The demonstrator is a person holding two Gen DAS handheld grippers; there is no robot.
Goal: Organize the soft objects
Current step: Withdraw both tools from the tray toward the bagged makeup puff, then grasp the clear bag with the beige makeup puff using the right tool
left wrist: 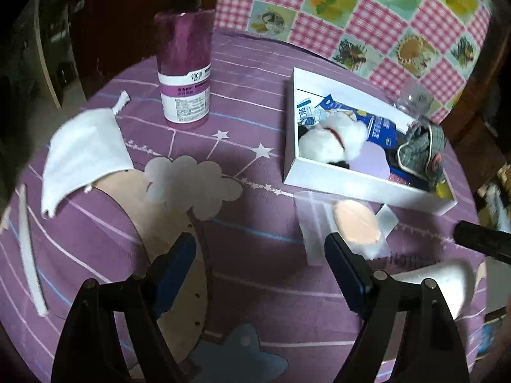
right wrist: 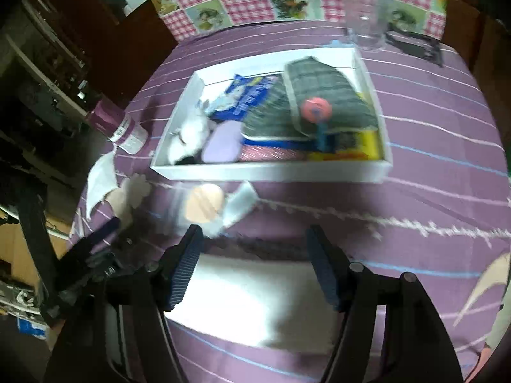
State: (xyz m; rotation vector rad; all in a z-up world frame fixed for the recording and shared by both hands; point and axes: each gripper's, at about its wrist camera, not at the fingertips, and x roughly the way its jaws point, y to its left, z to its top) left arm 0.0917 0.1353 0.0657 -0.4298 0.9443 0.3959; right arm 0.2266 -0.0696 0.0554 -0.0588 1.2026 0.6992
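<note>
A white box (left wrist: 367, 188) on the purple cloth holds a white plush toy (left wrist: 332, 140), a grey plaid pouch (left wrist: 421, 150), a lilac pad (left wrist: 373, 159) and blue packets. It also shows in the right wrist view (right wrist: 271, 170), with the pouch (right wrist: 322, 102) and plush (right wrist: 191, 134). A peach powder puff (left wrist: 356, 223) in a clear wrapper lies in front of the box, just ahead of my open, empty left gripper (left wrist: 260, 252). The puff (right wrist: 204, 202) lies ahead-left of my open, empty right gripper (right wrist: 254, 242). A white soft object (right wrist: 255, 296) lies under the right gripper.
A purple lotion bottle (left wrist: 185, 70) stands at the back left. A white cloth (left wrist: 86, 150) lies at the left. A clear glass (right wrist: 367, 32) stands behind the box. A checkered cloth (left wrist: 367, 9) hangs behind the table.
</note>
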